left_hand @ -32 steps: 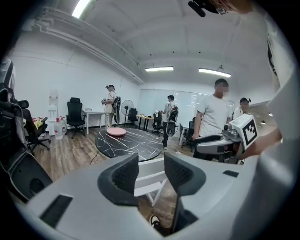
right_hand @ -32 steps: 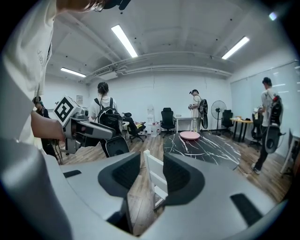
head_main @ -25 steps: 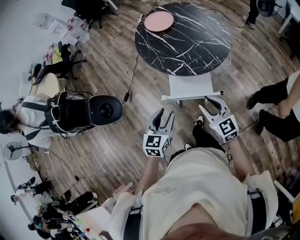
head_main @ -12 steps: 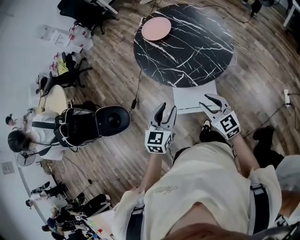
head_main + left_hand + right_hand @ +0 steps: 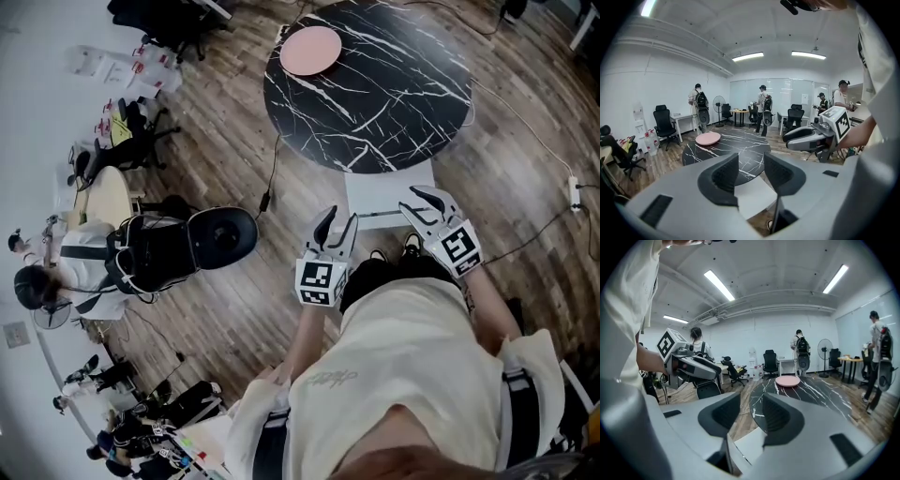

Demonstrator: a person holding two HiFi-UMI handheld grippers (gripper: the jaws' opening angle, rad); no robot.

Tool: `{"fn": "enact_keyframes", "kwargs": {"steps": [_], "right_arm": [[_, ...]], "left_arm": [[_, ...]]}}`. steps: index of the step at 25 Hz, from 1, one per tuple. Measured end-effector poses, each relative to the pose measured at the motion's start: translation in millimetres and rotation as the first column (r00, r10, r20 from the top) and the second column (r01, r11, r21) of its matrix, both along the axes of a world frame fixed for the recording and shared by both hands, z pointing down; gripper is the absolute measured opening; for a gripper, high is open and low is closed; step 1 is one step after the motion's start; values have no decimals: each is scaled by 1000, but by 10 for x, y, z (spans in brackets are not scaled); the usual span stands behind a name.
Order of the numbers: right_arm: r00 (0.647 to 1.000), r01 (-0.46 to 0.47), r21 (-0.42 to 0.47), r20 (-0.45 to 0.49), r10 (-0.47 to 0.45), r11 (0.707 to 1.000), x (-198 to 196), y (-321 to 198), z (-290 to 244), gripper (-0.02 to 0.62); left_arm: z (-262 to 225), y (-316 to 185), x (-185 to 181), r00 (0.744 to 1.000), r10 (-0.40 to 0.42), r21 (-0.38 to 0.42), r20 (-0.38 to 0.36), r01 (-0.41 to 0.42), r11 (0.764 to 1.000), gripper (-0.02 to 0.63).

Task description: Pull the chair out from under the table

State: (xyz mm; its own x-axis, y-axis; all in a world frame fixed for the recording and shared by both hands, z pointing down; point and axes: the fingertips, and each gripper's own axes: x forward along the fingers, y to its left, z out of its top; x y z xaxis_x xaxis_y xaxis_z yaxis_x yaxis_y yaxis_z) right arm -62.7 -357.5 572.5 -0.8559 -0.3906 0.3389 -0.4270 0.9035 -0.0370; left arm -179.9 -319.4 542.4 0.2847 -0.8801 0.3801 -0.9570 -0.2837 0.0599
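A white chair (image 5: 388,190) stands with its seat partly under the round black marble table (image 5: 394,84). Its back edge faces me. In the head view my left gripper (image 5: 337,223) hovers open just left of the chair's back edge, nothing between its fingers. My right gripper (image 5: 415,202) is open above the right part of that back edge, and touch cannot be told. In the left gripper view the white seat (image 5: 751,196) shows below the open left gripper (image 5: 750,171). The right gripper view shows the chair (image 5: 745,446) under the open right gripper (image 5: 750,412).
A pink plate (image 5: 310,50) lies on the table's far side. A black office chair with a backpack (image 5: 187,242) stands to my left, beside a seated person (image 5: 47,277). A cable (image 5: 270,173) and a power strip (image 5: 574,192) lie on the wood floor. Several people stand beyond.
The head view has shifted, and a person at the right edge has dropped out of it. Both grippers stay open and have drawn slightly closer to the chair's back.
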Motion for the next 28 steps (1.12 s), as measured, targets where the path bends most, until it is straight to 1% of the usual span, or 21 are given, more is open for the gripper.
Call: {"fn": "enact_keyframes", "kwargs": {"steps": [3, 6, 10, 12, 13, 15, 18, 21, 23, 25, 28], "right_arm": [[1000, 6, -5, -19, -6, 1000, -44, 15, -16, 152], [998, 1, 3, -64, 0, 1000, -70, -15, 4, 161], [994, 6, -23, -113, -9, 1000, -124, 21, 61, 164], [991, 25, -31, -134, -29, 999, -143, 26, 82, 164], [988, 38, -35, -147, -42, 999, -157, 28, 104, 164], [982, 69, -48, -176, -76, 996, -184, 59, 176, 164], [962, 126, -65, -237, -138, 990, -210, 140, 328, 164], [932, 187, -91, -300, -206, 978, -253, 270, 510, 164], [903, 237, -119, -340, -264, 964, -271, 369, 656, 164], [862, 286, -143, -393, -320, 947, -274, 457, 799, 170], [817, 332, -152, -446, -365, 931, -302, 563, 931, 170]], "left_arm": [[78, -5, -38, 999, 32, -25, 5, -32, 999, 187], [198, -51, -37, 996, 95, -63, -1, -95, 994, 187], [400, -66, -59, 984, 175, -133, 20, -171, 976, 187], [477, -106, -45, 972, 227, -147, 54, -217, 965, 187], [528, -115, -28, 963, 260, -161, 72, -246, 956, 187], [679, -72, 32, 934, 343, -212, 100, -317, 925, 187], [934, 46, 166, 881, 459, -297, 117, -410, 862, 187], [1113, 196, 279, 829, 550, -382, 100, -479, 791, 187], [1220, 251, 342, 791, 602, -412, 109, -515, 752, 187], [1343, 285, 396, 746, 652, -445, 134, -543, 712, 187], [1482, 345, 467, 656, 735, -500, 171, -585, 638, 187]]}}
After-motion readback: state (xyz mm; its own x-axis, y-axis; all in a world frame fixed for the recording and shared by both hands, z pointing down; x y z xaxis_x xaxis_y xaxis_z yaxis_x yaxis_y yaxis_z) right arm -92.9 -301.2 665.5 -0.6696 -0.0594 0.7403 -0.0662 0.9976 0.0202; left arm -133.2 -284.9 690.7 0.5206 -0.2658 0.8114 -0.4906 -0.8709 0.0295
